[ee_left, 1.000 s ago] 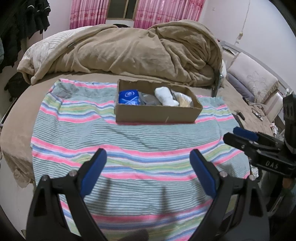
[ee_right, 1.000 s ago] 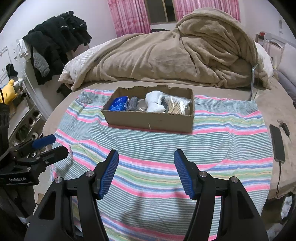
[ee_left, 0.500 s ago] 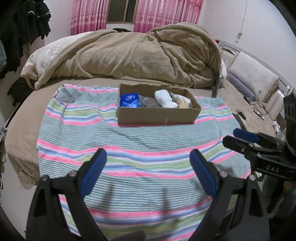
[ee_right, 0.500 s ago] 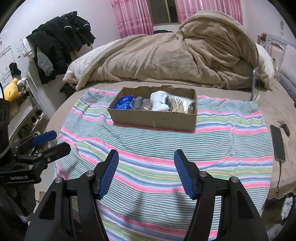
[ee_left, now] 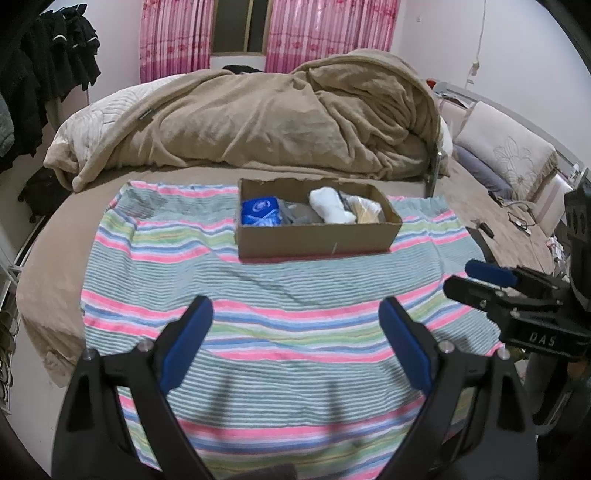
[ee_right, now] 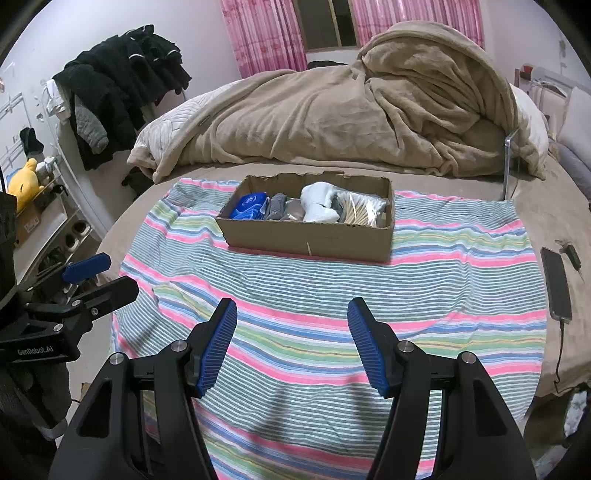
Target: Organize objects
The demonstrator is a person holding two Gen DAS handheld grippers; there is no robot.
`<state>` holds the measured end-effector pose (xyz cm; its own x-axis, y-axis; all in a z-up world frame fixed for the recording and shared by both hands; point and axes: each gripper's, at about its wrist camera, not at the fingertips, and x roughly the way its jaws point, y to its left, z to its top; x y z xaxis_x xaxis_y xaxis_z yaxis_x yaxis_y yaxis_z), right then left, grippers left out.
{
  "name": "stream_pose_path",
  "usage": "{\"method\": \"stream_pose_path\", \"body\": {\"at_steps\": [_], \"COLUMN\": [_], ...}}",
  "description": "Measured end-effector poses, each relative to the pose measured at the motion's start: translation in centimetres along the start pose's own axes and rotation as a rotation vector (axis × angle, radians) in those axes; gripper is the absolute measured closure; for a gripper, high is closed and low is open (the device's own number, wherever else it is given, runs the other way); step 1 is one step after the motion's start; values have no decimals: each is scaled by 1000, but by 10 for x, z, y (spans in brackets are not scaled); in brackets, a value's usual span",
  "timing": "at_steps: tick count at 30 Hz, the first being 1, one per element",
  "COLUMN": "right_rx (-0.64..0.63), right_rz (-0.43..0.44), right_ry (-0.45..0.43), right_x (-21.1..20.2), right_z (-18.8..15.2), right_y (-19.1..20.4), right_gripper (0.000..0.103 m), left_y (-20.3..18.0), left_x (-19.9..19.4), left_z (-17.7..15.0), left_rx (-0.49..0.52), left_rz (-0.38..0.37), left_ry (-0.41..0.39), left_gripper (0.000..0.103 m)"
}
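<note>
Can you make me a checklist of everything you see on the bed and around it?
Surface: striped towel spread flat on the bed.
Job's things: cardboard box on the towel, holding a blue pack, grey cloth, white socks and a bag of cotton swabs.
Clutter: phone on the bed, right of the towel; small items near the pillows.
Grippers: left gripper and right gripper both above the towel, jaws open, holding nothing.
Cables: one plugged into the phone.
Surroundings: brown blanket, pink curtains, black clothes, yellow plush.
</note>
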<state>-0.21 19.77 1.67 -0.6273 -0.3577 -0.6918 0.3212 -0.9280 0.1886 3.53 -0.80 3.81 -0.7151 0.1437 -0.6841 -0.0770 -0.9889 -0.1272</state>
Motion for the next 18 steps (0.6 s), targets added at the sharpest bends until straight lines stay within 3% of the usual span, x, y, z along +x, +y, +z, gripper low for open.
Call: {"method": "stream_pose_path", "body": {"at_steps": [18], "right_rx": [6], "right_rz": [8], "right_ry": [16], "right_x": [5], "right_z": [-2], "right_y": [-3], "right_gripper": [37], "left_y": [0], "left_x": [6], "left_z": [-2], "left_rx": [-4], "left_rz": [12], "left_ry": [19], "left_gripper": [10]}}
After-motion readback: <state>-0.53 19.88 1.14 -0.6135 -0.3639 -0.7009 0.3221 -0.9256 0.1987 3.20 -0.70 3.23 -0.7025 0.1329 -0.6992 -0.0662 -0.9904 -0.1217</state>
